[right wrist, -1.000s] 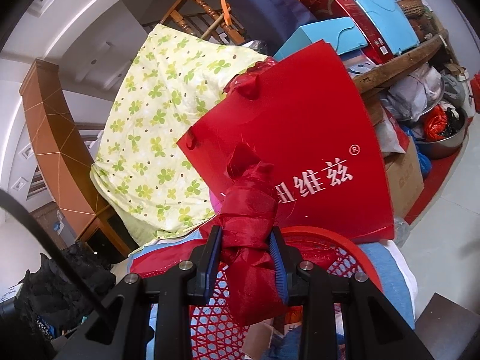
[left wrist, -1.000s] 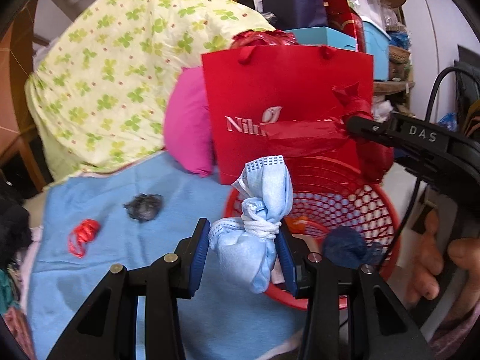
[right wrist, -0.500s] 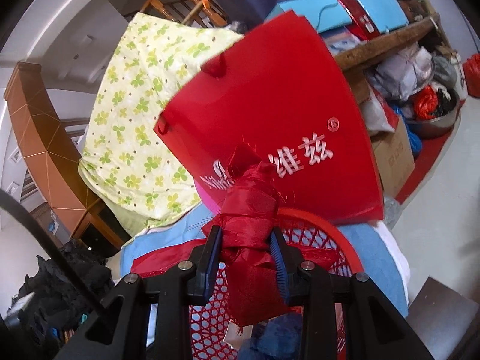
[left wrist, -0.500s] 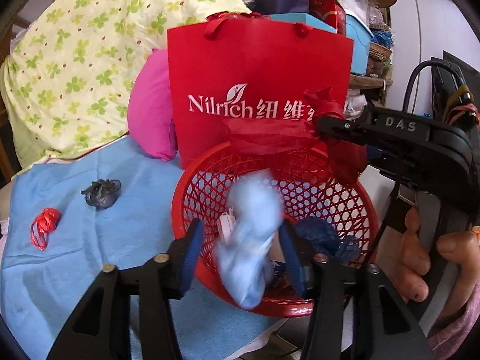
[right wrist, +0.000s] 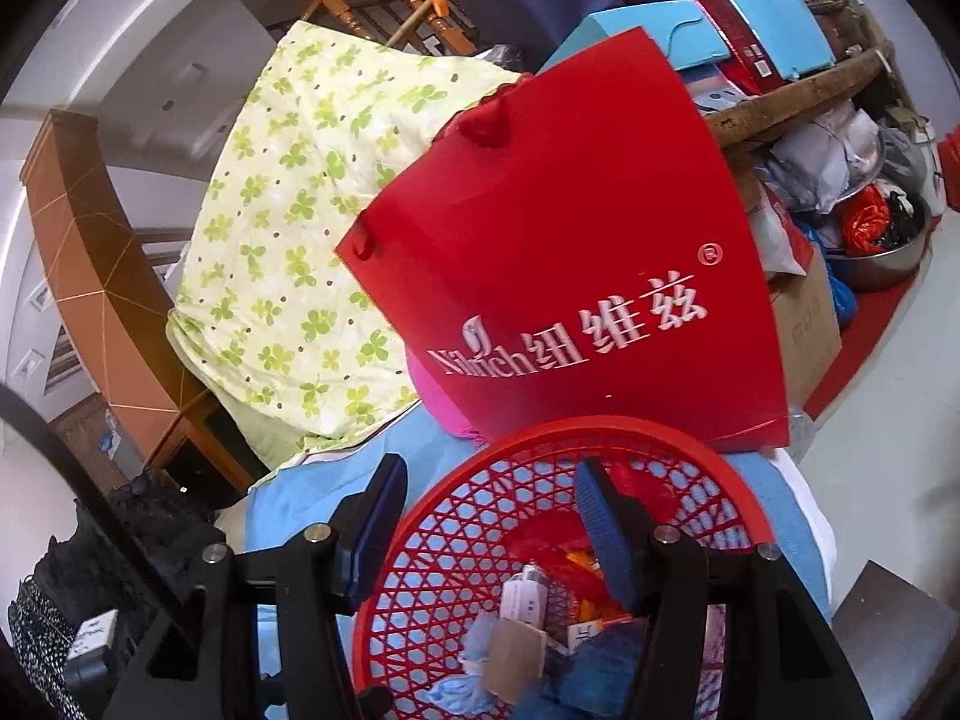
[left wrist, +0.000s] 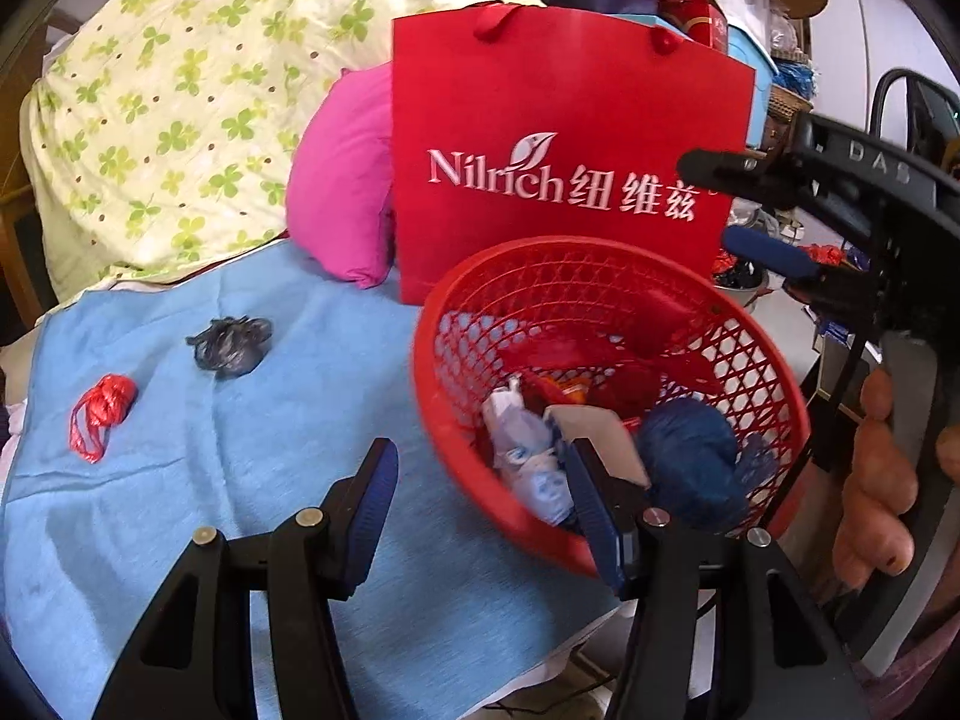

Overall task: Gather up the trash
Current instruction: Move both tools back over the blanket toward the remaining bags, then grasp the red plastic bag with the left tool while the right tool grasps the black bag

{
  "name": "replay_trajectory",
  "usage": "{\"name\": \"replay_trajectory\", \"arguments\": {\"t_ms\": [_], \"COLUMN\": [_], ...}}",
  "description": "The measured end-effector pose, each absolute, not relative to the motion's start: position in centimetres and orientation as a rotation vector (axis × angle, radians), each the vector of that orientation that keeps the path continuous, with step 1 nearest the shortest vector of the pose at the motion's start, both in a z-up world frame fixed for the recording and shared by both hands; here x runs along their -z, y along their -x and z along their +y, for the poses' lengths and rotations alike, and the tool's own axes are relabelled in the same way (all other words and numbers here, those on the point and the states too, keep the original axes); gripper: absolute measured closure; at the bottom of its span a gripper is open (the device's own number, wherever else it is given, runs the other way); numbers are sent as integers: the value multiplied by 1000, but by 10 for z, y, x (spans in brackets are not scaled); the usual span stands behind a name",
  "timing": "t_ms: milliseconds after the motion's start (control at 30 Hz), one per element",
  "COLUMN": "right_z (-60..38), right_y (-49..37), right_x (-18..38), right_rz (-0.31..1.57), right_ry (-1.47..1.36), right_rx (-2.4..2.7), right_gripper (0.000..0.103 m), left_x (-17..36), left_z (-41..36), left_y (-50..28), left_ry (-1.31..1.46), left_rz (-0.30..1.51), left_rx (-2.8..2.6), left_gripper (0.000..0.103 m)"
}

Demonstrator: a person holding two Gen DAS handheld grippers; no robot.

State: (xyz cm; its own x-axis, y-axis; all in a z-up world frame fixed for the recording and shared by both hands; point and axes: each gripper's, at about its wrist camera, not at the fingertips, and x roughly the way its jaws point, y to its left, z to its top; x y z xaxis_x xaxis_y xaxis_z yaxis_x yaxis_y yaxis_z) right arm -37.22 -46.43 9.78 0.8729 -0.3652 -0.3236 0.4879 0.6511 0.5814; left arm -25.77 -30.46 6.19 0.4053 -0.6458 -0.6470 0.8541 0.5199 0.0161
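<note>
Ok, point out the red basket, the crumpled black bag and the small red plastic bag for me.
red basket (left wrist: 600,249): left wrist view, far rim.
crumpled black bag (left wrist: 231,345): left wrist view, its middle.
small red plastic bag (left wrist: 105,405): left wrist view, knotted body.

Red mesh basket (left wrist: 774,372) just ahead-right of the left gripper (left wrist: 480,492) – holding a crumpled blue mask (left wrist: 531,456), blue wad (left wrist: 690,456), red wrap (left wrist: 576,354), black scrap (left wrist: 231,345) and red scrap (left wrist: 99,411) lying ahead-left on the cloth.
</note>
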Motion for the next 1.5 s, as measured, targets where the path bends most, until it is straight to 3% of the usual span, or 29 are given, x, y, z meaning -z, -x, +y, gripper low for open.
{"name": "replay_trajectory", "arguments": {"t_ms": [800,1233,1500], "right_z": [-336,-313,-347], "right_y": [269,153,81], "right_x": [-123,-72,-28], "right_rz": [183,435,541], "right_ry": [-432,-454,-574], "right_rx": [312,211,268], "right_gripper": [40,40,40], "left_x": [-52,-21,3], "left_z": [-194,-105,-96], "left_y": [174,61,-31], "left_ry": [-299,-230,-183], "left_rz": [655,718,746], "left_rx": [767,524,379], "left_gripper": [43,43,43]}}
